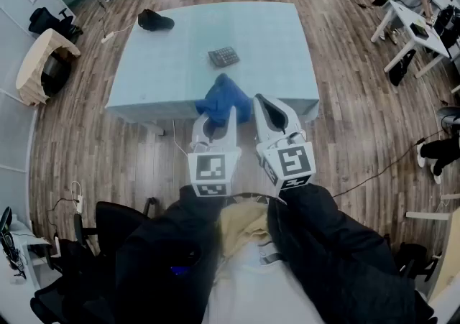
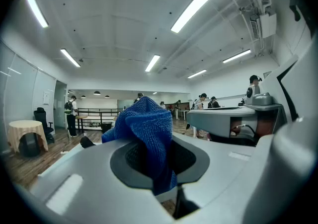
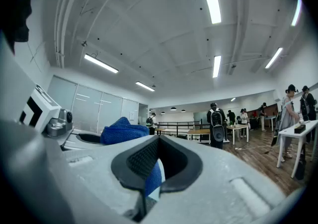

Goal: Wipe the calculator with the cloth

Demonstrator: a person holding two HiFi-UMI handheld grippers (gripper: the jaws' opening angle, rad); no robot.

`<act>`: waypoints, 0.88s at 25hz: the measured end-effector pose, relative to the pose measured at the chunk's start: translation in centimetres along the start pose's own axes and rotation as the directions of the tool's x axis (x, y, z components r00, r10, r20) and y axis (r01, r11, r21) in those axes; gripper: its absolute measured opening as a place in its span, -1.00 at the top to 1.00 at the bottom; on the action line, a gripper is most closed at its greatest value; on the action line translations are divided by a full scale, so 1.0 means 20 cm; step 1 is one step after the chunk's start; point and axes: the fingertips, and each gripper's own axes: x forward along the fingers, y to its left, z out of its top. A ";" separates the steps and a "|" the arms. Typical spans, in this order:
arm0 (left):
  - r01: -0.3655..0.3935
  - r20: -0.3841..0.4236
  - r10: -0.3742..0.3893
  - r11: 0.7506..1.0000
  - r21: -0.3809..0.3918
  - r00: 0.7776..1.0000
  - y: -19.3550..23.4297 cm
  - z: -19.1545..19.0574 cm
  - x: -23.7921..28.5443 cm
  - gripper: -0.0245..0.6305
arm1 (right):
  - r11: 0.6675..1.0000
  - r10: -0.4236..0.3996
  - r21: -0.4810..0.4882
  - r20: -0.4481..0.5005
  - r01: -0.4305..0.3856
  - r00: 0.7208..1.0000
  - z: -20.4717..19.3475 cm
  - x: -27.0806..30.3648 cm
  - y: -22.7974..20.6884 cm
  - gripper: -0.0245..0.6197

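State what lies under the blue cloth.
The blue cloth, held by the left gripper, covers the near edge of the table; whatever is beneath is hidden. The calculator lies apart, farther back.

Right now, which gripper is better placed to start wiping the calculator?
Left. The left gripper is clamped on the blue cloth, bunched at the near edge of the table, with the calculator straight ahead. The right gripper is alongside, with no clear hold on the cloth.
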 end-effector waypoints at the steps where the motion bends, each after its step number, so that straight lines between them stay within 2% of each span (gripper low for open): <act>1: 0.000 0.000 0.000 1.000 0.000 1.000 0.00 0.00 0.00 0.75 | 1.000 0.000 0.003 -0.001 0.000 1.000 0.00 0.00 0.00 0.93; 22: -0.001 -0.005 0.001 1.000 -0.004 1.000 -0.01 -0.02 0.01 0.75 | 1.000 0.012 0.013 0.007 -0.012 1.000 -0.01 0.00 0.00 0.92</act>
